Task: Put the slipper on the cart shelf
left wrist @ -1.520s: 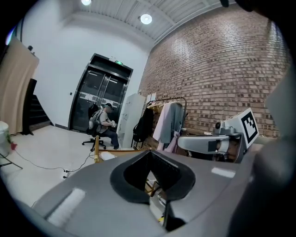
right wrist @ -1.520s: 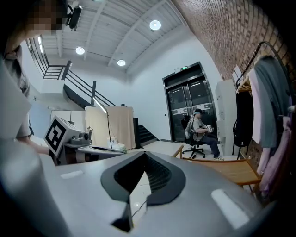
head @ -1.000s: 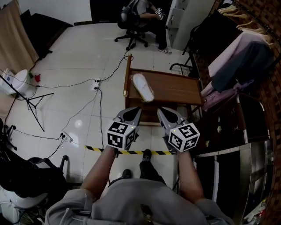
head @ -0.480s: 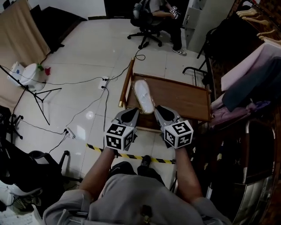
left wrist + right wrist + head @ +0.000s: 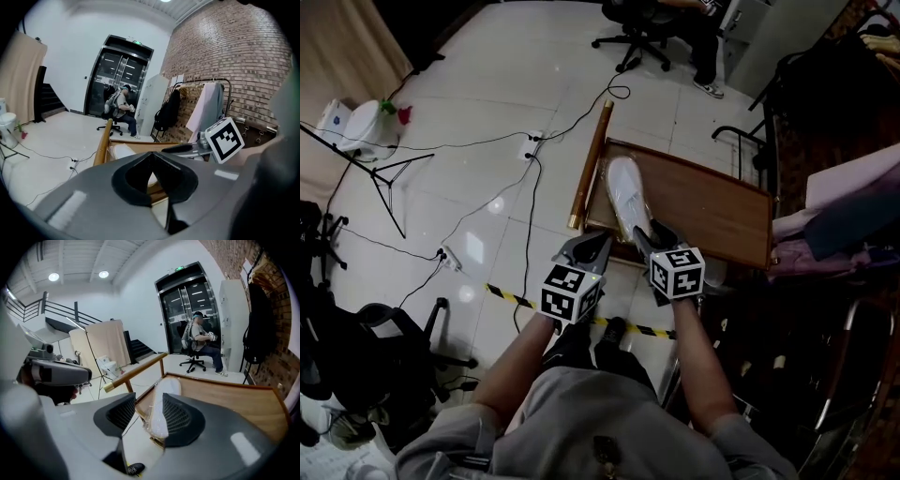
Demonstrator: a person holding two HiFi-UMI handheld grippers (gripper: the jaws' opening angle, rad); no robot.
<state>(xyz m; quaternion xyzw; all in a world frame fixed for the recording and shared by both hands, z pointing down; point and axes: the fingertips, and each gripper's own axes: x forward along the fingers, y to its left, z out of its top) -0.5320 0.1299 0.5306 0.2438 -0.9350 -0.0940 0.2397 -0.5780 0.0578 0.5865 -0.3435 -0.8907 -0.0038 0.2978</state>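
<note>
Your right claw (image 5: 149, 400) has just been opening; its jaws stand apart, the near end of the white plastic-wrapped slipper (image 5: 625, 192) between them, lying on the brown wooden cart shelf (image 5: 712, 211); your left claw (image 5: 151, 154), alongside, is closed and empty.

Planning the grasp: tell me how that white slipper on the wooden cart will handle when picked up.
Probably light and floppy: the slipper looks thin and flat. Its clear wrapper looks crinkled and glossy, so likely slippery. Lying flat on the cart shelf, it should slide rather than roll if pushed.
</note>
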